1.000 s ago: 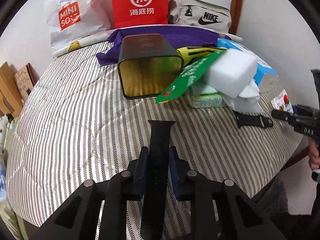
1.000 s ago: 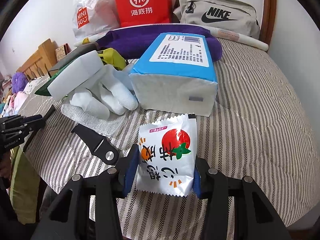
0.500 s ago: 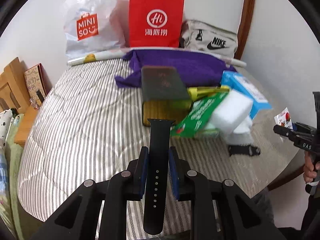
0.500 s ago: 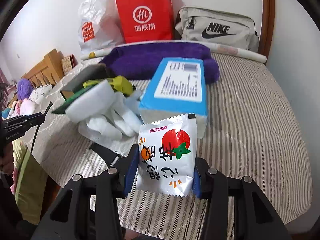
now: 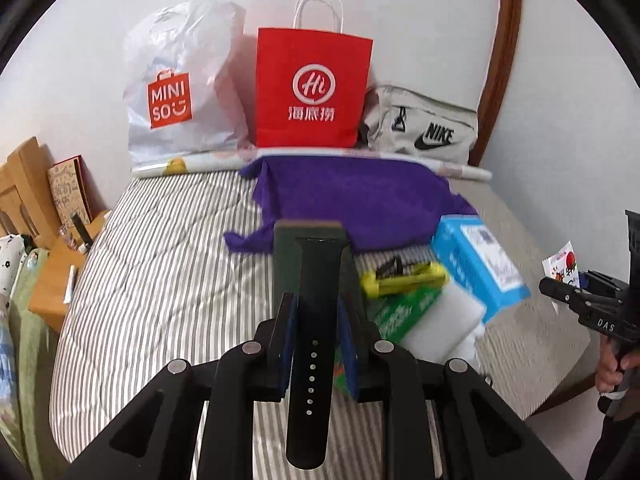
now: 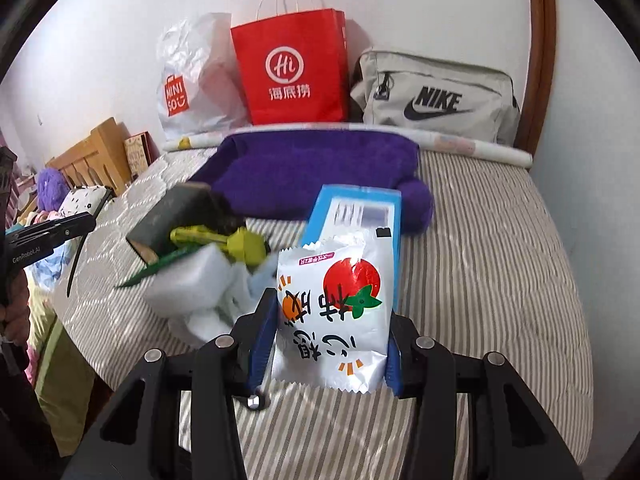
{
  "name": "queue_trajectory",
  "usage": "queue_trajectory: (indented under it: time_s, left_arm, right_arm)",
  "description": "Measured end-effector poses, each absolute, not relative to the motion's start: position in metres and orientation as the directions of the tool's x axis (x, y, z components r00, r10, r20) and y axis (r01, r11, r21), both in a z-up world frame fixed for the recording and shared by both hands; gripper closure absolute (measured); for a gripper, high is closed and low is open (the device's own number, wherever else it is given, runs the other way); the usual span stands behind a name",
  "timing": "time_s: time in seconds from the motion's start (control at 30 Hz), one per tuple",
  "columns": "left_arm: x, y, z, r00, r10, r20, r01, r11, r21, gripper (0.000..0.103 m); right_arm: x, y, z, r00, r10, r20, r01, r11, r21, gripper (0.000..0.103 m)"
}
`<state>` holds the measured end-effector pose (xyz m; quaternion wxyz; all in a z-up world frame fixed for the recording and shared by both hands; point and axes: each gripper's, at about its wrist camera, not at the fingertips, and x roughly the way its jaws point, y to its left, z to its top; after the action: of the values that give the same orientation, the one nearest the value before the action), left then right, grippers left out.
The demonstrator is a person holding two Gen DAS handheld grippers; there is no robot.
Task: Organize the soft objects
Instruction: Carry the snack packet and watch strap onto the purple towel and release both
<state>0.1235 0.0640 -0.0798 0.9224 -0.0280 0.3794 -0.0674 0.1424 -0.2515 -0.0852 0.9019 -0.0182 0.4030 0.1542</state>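
Above a grey-striped quilted bed [image 5: 160,280], lifted clear of the clutter: a black perforated rubber watch strap [image 5: 314,320] pinched lengthwise in the narrow-set left gripper [image 5: 315,336], and a white foil snack packet printed with a red tomato [image 6: 336,312] clamped by its sides in the half-spread right gripper [image 6: 328,336]. Carried high, apparently to pass over the heap below: a dark rectangular tin [image 5: 288,248], a yellow-green plastic tool [image 5: 404,280], a white foam block [image 6: 188,276], a blue paper-wrapped tissue pack [image 5: 480,264] and a purple fleece cloth [image 5: 352,200]. Lined along the far wall, seemingly as sorting destinations: a white plastic Miniso bag [image 5: 180,92], a red paper carrier bag [image 5: 312,88] and a beige Nike pouch [image 6: 436,96]. Neither item delivered yet.
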Motion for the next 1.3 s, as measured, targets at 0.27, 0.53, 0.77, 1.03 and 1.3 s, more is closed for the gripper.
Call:
queue_trajectory:
  time_s: [0.27, 0.53, 0.77, 1.03, 1.3]
  left_arm:
    - [0.165, 0.058, -0.062, 0.71, -0.149, -0.688, 0.095, 0.989, -0.116, 0.083]
    - [0.216, 0.052, -0.061, 0.69, -0.161, -0.706, 0.107, 0.987, -0.121, 0.083]
    - [0.259, 0.055, -0.07, 0.664, -0.166, -0.729, 0.103, 0.986, -0.131, 0.083]
    - [0.321, 0.06, -0.096, 0.605, -0.196, -0.772, 0.097, 0.98, -0.173, 0.083]
    - [0.381, 0.063, -0.124, 0.547, -0.218, -0.809, 0.08, 0.975, -0.208, 0.083]
  right_arm:
    - [0.183, -0.245, -0.063, 0.645, 0.276, -0.713, -0.304, 0.948, 0.092, 0.057]
    - [0.233, -0.235, -0.051, 0.644, 0.282, -0.712, -0.318, 0.944, 0.087, 0.057]
    - [0.28, -0.227, -0.058, 0.624, 0.287, -0.727, -0.315, 0.944, 0.102, 0.057]
    - [0.338, -0.222, -0.087, 0.568, 0.276, -0.775, -0.307, 0.945, 0.111, 0.057]
    - [0.384, -0.219, -0.119, 0.488, 0.262, -0.833, -0.298, 0.947, 0.123, 0.057]
